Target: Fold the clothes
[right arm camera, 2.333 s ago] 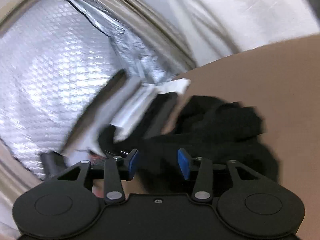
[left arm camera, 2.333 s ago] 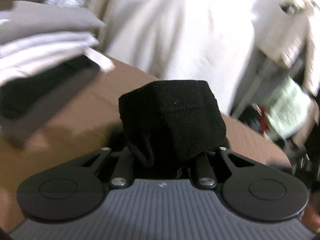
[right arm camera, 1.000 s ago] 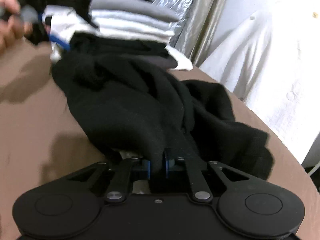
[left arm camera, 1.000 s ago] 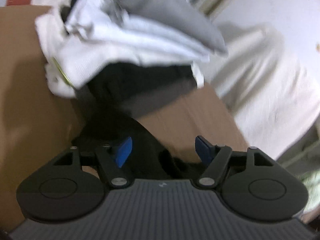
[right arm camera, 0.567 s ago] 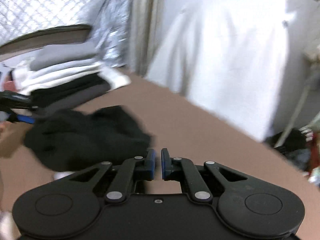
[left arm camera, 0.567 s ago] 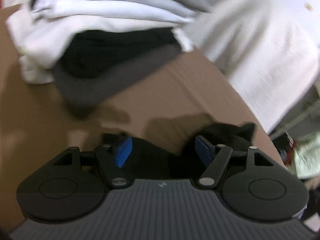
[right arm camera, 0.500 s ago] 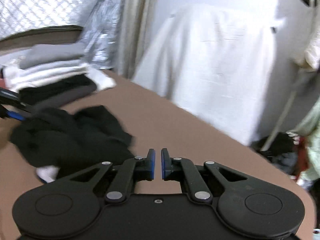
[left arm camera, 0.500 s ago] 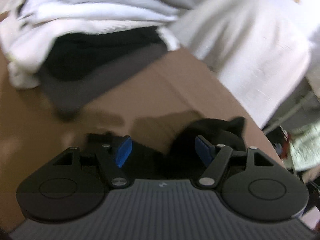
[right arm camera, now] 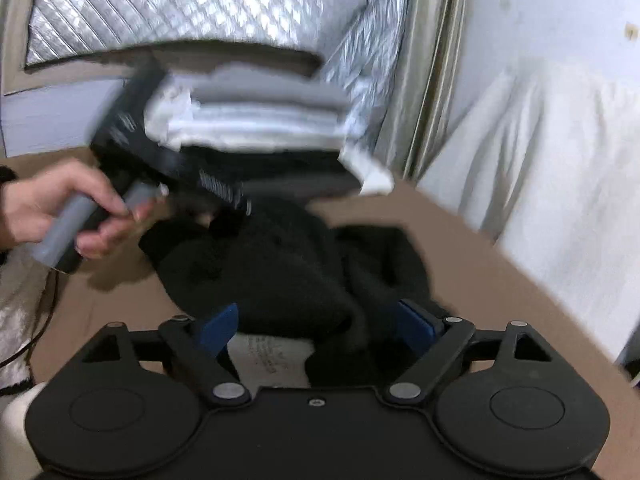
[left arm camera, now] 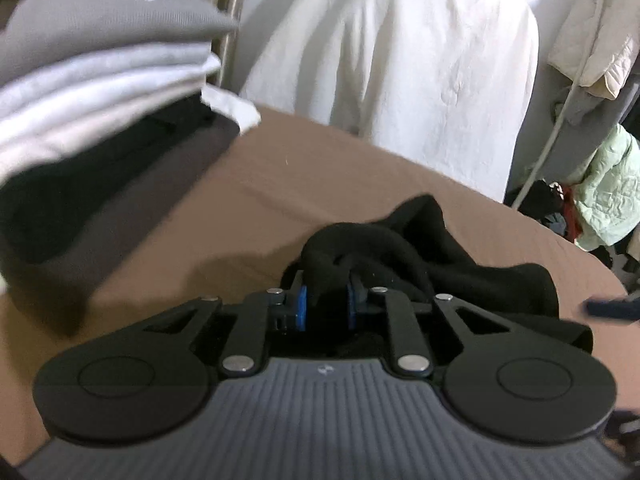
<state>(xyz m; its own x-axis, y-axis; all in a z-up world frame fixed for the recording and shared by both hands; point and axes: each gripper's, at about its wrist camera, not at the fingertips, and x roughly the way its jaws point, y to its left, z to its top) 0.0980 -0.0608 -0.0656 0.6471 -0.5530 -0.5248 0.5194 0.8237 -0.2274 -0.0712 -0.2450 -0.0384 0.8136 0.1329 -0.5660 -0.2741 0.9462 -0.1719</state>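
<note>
Left gripper (left arm camera: 324, 306) clenched on black garment (left arm camera: 440, 264) bunched on brown table (left arm camera: 280, 184), right gripper (right arm camera: 316, 326) released, folded stack (left arm camera: 100, 80) far left.

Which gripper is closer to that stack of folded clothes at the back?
Left. The left gripper, shut on the black garment, sits beside the stack; the right gripper is open behind the garment, farther back.

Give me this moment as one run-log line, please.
left gripper: shut on black garment | right gripper: open over it | folded stack: behind
</note>
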